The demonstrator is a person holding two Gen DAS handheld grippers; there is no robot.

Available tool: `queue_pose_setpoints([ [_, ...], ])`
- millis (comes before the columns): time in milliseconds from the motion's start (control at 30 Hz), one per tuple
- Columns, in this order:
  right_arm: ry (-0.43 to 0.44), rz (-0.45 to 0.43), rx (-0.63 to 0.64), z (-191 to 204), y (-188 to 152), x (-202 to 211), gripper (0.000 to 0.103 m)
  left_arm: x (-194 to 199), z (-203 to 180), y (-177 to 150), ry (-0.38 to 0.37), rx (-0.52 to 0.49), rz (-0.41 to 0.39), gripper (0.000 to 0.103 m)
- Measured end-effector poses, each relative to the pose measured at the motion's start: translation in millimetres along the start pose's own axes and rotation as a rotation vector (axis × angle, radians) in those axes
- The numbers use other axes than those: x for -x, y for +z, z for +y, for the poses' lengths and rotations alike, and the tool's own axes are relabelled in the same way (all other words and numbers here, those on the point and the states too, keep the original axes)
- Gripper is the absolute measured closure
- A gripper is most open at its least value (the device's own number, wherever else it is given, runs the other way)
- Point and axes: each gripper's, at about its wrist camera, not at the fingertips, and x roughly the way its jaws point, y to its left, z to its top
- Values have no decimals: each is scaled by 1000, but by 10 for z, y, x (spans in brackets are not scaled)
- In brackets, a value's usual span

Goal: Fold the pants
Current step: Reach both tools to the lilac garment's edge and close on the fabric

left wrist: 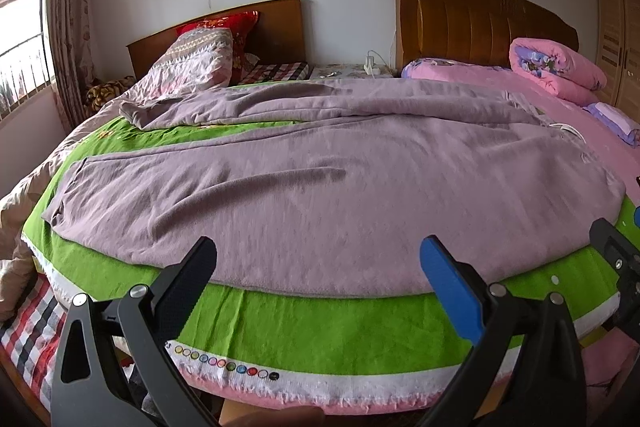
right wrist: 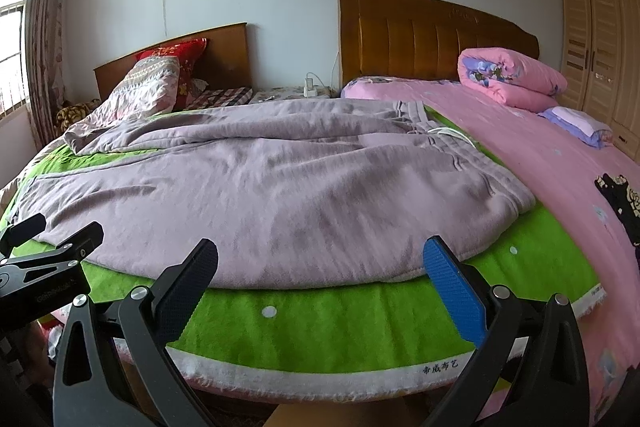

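Mauve fleece pants [left wrist: 320, 179] lie spread flat, legs leftward, on a bright green cloth [left wrist: 320, 331] over the bed, both left gripper [left wrist: 318, 269] and right gripper [right wrist: 320, 267] spread wide, empty, near the pants' front edge.

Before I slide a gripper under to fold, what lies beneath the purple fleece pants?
The purple fleece pants lie on a green fuzzy cloth with white dots; whatever sits beneath their middle is covered.
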Motion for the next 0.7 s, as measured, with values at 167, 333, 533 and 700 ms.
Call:
queue_pose_setpoints([
  [167, 2, 10, 17, 1, 150, -105, 4, -99, -43, 157, -24, -21, 26, 1],
  [333, 43, 47, 29, -56, 479, -318, 4, -253, -109, 441, -114, -87, 74, 1],
  [533, 139, 98, 302, -171, 1113, -833, 4, -565, -92, 986, 21, -404, 0, 1],
  [700, 99, 105, 377, -514, 1800, -1570, 4, -1282, 254, 1649, -115, -420, 163, 1],
])
